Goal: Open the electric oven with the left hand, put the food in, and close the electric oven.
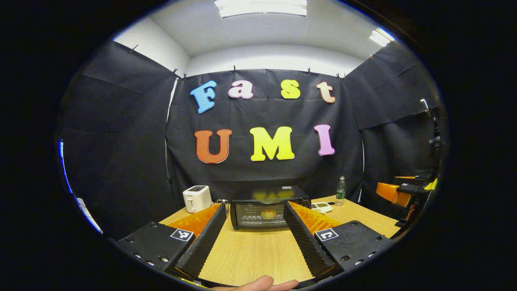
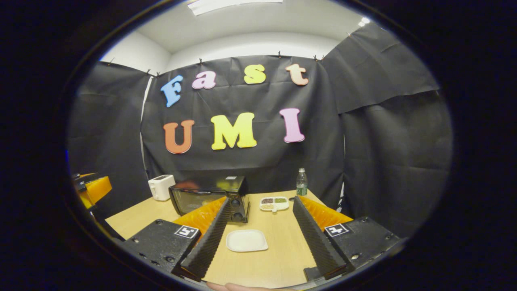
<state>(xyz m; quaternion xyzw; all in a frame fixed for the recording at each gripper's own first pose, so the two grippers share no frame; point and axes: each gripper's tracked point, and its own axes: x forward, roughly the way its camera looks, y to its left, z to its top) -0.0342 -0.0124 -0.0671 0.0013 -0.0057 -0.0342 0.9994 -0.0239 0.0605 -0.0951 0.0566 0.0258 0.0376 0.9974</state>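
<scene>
1. Apparently done: the food sits inside the electric oven, door shut, at the worktop's far side.
2. Keep the left gripper and right gripper spread, empty, well clear.
3. Check the door's seated.

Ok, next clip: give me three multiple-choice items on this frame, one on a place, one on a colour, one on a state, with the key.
1. Where is the food?
A. inside the electric oven
B. on the white plate
C. in the left gripper

2. What colour is the toaster?
A. red
B. white
C. black

3. How is the oven door?
A. open flat
B. taken off
C. closed

Key: 1 A, a round golden item shows behind the door glass in the left gripper view. 2 B, its body is white beside the dark oven. 3 C, the glass front stands upright against the oven.
</scene>
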